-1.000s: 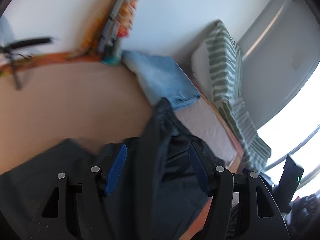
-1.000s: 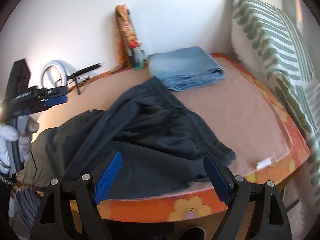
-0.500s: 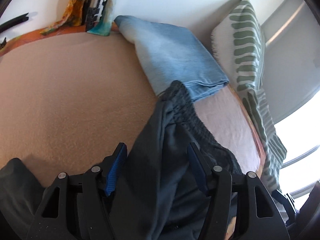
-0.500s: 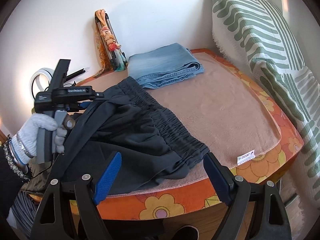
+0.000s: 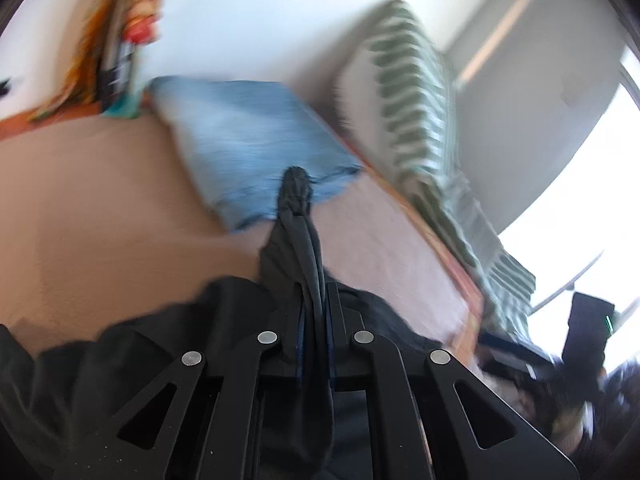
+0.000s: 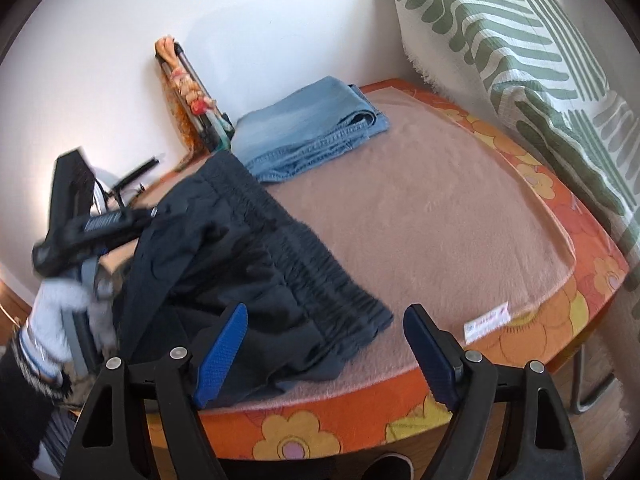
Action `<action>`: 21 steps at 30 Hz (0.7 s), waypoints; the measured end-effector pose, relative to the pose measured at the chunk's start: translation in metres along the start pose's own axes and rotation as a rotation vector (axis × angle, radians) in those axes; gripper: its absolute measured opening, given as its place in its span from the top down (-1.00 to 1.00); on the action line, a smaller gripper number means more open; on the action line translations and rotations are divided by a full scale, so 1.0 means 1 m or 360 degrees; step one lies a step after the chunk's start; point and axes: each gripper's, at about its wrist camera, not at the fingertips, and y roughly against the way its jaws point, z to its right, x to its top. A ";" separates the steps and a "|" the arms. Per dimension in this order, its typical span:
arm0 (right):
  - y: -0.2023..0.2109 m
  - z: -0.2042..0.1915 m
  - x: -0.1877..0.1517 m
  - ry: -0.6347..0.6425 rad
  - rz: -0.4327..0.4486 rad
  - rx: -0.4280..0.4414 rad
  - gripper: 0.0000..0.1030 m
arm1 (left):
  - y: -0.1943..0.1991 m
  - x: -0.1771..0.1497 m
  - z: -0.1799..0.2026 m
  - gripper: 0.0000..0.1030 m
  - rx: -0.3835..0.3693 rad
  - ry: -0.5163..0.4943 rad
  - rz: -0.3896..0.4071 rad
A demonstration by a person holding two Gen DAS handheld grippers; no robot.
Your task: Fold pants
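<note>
On the bench, black pants are heaped at 9 o'clock; left hand-held gripper just clamped a fold, right hand-held gripper gapes empty. Thin bunched pinch may slip.

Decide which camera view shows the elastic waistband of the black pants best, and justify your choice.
The right wrist view: the gathered waistband of the black pants runs in full, sharp, across the pink blanket. The left wrist view is blurred and shows only a bunched fold of the pants pinched in the shut left gripper.
</note>
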 end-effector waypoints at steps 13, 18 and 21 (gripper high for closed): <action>-0.074 0.022 0.056 -0.0356 -0.0291 0.0620 -0.60 | -0.024 -0.060 0.073 0.88 -0.0069 -0.0368 -0.0254; -0.105 0.001 0.073 -0.0428 -0.0340 0.0742 -0.58 | -0.008 -0.059 0.076 0.88 0.0009 -0.0421 -0.0195; -0.125 -0.019 0.087 -0.0395 -0.0433 0.0657 -0.64 | 0.005 -0.058 0.073 0.86 0.0084 -0.0445 -0.0169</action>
